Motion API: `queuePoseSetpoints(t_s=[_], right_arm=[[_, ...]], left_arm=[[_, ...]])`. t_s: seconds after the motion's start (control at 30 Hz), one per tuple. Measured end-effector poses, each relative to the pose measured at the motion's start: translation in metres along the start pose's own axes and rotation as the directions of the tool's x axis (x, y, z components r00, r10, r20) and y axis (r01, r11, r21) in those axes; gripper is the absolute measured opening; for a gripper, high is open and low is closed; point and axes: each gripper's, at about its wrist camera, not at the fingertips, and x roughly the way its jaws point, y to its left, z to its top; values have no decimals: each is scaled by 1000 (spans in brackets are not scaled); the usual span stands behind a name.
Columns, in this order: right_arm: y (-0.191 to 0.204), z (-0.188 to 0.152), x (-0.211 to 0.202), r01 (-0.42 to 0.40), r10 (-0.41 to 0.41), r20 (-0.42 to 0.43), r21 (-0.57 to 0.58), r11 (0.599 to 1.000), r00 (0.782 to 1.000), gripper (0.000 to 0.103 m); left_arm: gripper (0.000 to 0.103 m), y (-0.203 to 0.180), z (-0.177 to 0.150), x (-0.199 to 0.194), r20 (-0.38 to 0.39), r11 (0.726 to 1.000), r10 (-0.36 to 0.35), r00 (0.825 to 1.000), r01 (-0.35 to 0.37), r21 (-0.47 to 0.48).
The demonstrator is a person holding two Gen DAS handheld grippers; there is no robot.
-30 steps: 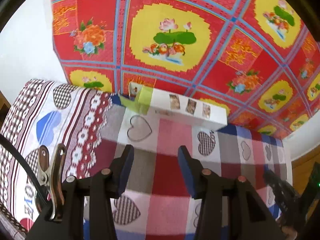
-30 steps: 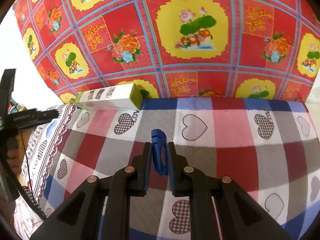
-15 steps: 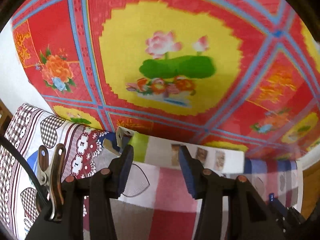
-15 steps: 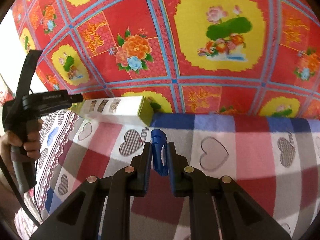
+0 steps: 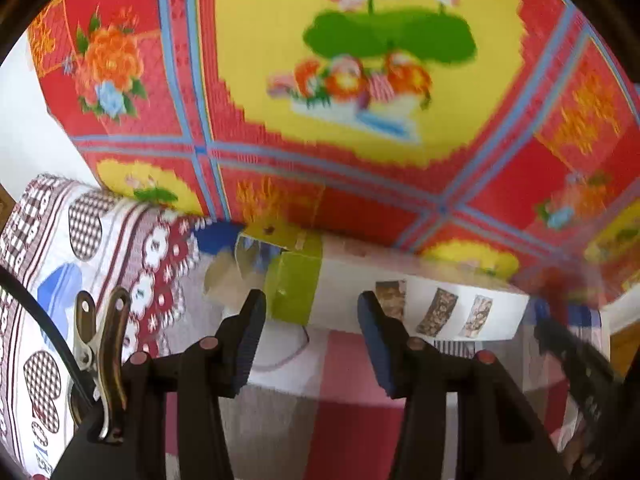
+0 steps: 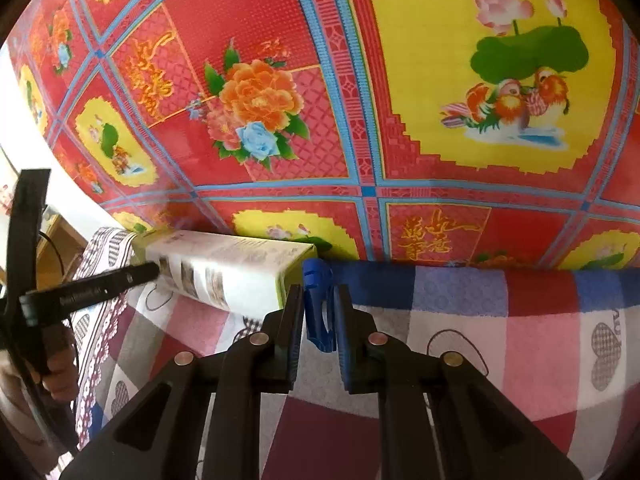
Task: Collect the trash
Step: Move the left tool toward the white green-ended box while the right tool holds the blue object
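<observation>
While your left tool hangs with its jaws standing moderately apart and nothing pressed between them, the long white carton with the green band now lies just beyond its tips, where a second ago it sat well ahead across the checked cloth. That closing of the gap suggests you are lined up for a pick near the green end, though the pads do not yet touch the cardboard. Your right tool is narrow, clamped on a small blue plastic piece, and that grip looks unchanged from a second ago; it too has drawn nearer to the red and yellow flowered sheet rising behind the cloth. Judging by this, one bit of trash is already in hand and the carton is next. Your left view shows the carton's torn, open end and the small pictures on its side, but blur hides the far end. Your right view shows what the left cannot: the carton's whole length lying against the flowered sheet, the left tool's black finger beside it, and your hand on the handle.
</observation>
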Motion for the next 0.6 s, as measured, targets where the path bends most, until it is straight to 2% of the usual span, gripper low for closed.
queuePoseSetpoints(t_s=[0.17, 0.3, 0.37, 0.47, 0.5, 0.6], right_arm=[[-1, -13, -16, 0, 1, 8, -20, 1000, 1000, 16], [-6, -26, -33, -3, 3, 16, -7, 1000, 1000, 16], [-8, -34, -41, -3, 3, 20, 5, 1000, 1000, 16], [-10, -46, -52, -1, 0, 22, 11, 1000, 1000, 16], [-11, -51, -56, 2, -2, 20, 12, 1000, 1000, 16], [-15, -61, -65, 13, -13, 15, 16, 1000, 1000, 16]], left_arm=[[50, -1, -20, -3, -33, 999, -1, 999, 2, 41], [51, -14, -29, -20, -12, 988, -18, 1000, 19, 155], [55, -24, -27, -25, -16, 973, -38, 999, 41, 228], [58, -43, -19, -24, -69, 933, -71, 995, 91, 349], [58, -51, -14, -20, -94, 906, -85, 992, 117, 407], [58, -64, -8, -12, -96, 848, -71, 993, 111, 519]])
